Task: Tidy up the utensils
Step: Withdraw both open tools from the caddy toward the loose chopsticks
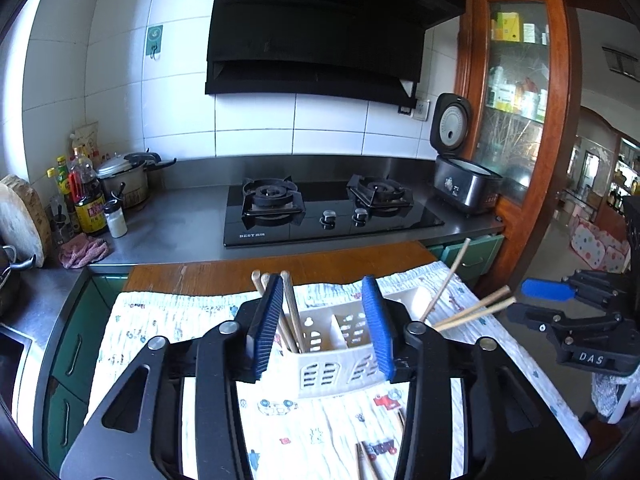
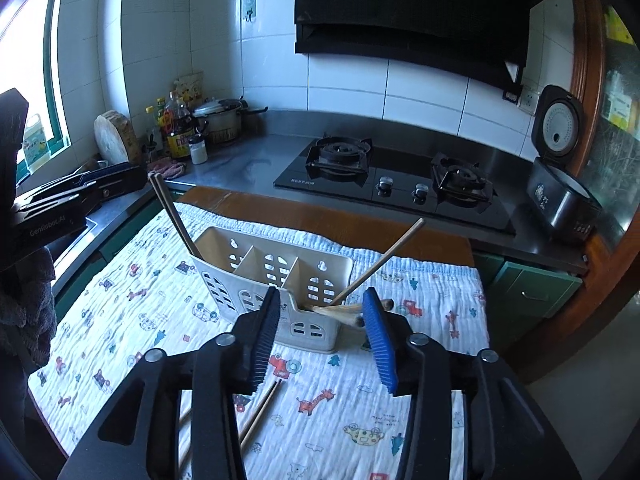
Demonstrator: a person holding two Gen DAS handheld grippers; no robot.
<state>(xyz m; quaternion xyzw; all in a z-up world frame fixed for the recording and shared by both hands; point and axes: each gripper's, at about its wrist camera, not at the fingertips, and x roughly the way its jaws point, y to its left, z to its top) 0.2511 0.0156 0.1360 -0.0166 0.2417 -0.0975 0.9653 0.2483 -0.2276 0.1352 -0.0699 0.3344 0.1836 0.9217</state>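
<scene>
Wooden chopsticks point(image 2: 380, 264) stand in both end compartments of the caddy point(image 2: 256, 280) on the table point(image 2: 120, 312); several chopsticks point(image 2: 260, 412) remain loose. Both hand-held grippers point(image 1: 324, 328) point(image 2: 324, 340) gape, empty.

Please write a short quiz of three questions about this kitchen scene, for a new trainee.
1. True or false: the middle compartment of the utensil holder is empty.
2. Where do chopsticks still lie outside the holder? A) on the stove B) on the patterned cloth C) in the rice cooker
3. Fill in: the lid of the rice cooker stands ____.

Key
1. True; chopsticks stand only in the two end compartments.
2. B; a pair lies on the cloth near the right gripper, seen at.
3. Open.
</scene>
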